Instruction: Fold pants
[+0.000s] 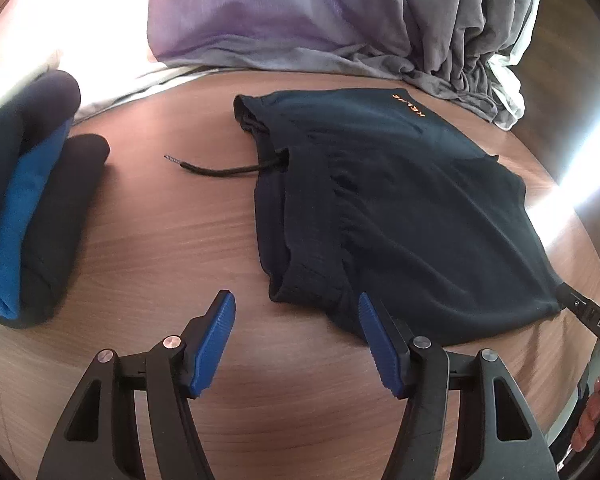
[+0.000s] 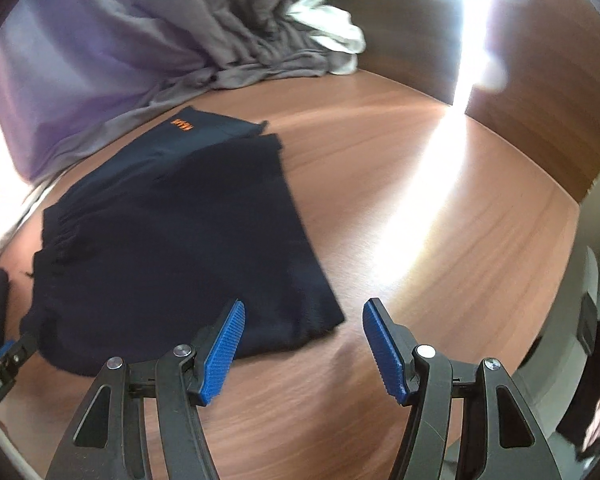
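Note:
Dark navy pants (image 1: 400, 208) with small orange lettering lie folded flat on the wooden table (image 1: 172, 240). A black drawstring (image 1: 220, 170) trails to the left from the waistband. My left gripper (image 1: 296, 304) is open just above the table, with the near waistband corner between its blue pads. My right gripper (image 2: 305, 306) is also open. The near right corner of the pants (image 2: 172, 240) lies between its blue pads. A black finger of the right gripper (image 1: 580, 312) shows at the pants' near right edge in the left wrist view.
A stack of folded dark and blue garments (image 1: 28, 200) lies at the left of the table. Grey cloth (image 1: 340, 20) hangs and bunches along the back, with white cloth (image 2: 332, 36) beside it. A wooden panel (image 2: 540, 100) stands at the right, in strong glare.

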A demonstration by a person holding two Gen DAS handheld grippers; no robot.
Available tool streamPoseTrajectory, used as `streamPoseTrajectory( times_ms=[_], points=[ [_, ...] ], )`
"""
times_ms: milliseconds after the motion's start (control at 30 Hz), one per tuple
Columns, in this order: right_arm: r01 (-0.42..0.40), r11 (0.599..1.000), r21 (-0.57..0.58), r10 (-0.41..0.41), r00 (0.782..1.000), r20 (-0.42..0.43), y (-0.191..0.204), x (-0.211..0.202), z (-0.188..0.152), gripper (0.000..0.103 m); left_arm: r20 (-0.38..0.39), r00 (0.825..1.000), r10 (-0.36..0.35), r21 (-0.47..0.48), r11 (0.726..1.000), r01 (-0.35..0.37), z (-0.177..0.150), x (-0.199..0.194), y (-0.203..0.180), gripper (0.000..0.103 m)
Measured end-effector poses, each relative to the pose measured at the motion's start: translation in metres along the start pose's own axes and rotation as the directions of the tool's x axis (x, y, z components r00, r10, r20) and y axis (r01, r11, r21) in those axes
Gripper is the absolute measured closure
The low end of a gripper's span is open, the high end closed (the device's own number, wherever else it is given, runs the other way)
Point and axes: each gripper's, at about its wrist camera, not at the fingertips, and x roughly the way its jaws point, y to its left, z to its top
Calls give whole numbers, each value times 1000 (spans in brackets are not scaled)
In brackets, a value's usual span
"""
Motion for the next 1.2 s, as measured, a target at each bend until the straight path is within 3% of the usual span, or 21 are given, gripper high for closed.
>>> streamPoseTrajectory(
  times_ms=[300,400,467,600,700,733,767,800,967,1033,1100,1200],
  points=[
    [-5,1000,27,5,1000,-11,-2,11,-6,40,-14,1000,-8,-31,999,8,0,14,2,46],
    [-2,1000,18,2,1000,-6,-2,11,-4,42,-7,1000,4,-20,1000,-4,0,14,1,54],
    [-3,1000,20,4,1000,0,-2,10,-4,51,-8,1000,-2,-14,1000,2,1,14,0,62],
    [-7,1000,18,7,1000,-7,-5,13,-2,65,-10,1000,-9,-17,1000,9,2,14,-1,64],
    [-24,1000,9,24,1000,-12,-4,14,0,80,-6,1000,-8,-12,1000,8,5,12,-3,60],
    [-31,1000,6,31,999,-11,-5,14,1,84,0,1000,8,-7,1000,-8,6,11,-4,56],
    [-38,999,4,38,999,-9,-5,13,1,85,2,1000,27,-6,1000,-27,6,10,-5,44],
    [-41,999,3,41,999,-7,-5,12,2,86,12,999,38,-9,999,-38,7,8,-6,41],
    [-55,999,3,55,998,-11,-6,13,4,89,29,999,32,4,999,-32,12,9,-6,41],
    [-55,998,1,55,998,-11,-5,14,4,89,19,1000,13,-6,1000,-13,13,13,-4,46],
    [-55,998,-8,55,998,-9,-3,15,4,89,3,1000,13,-16,1000,-13,12,17,-2,59],
    [-56,998,-14,56,998,-10,0,16,5,90,-3,1000,5,-31,999,-6,11,19,-1,64]
  ],
)
